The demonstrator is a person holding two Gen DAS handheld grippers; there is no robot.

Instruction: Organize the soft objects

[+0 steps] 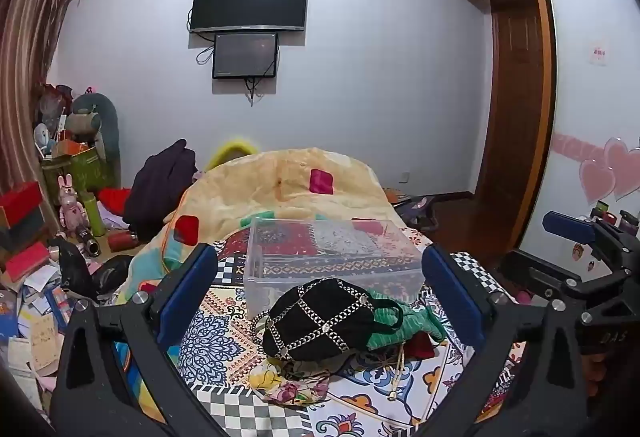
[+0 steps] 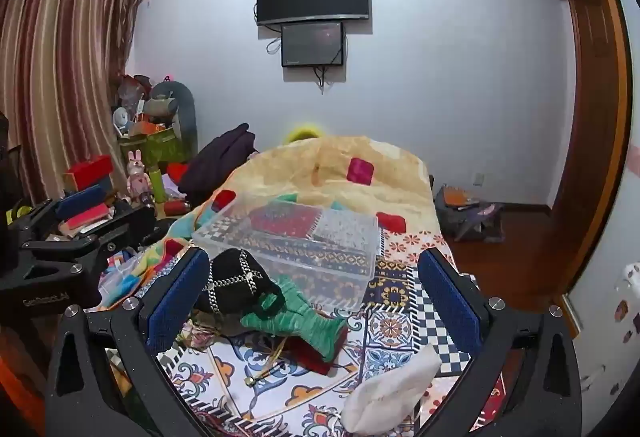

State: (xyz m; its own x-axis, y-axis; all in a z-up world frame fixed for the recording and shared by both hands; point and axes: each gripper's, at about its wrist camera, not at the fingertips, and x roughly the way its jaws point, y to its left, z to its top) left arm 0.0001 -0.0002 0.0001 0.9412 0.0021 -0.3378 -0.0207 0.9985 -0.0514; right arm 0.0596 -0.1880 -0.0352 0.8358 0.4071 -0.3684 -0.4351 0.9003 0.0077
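While level above bed, left gripper (image 1: 320,297) open-jawed, right gripper (image 2: 316,301) likewise.

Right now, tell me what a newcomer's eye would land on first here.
The black chain-trimmed bag atop a heap of soft things on the patterned bedspread draws the eye first, with a green knit piece beside it. Just behind sits an empty clear plastic bin. A white cloth lies apart, near the right gripper.
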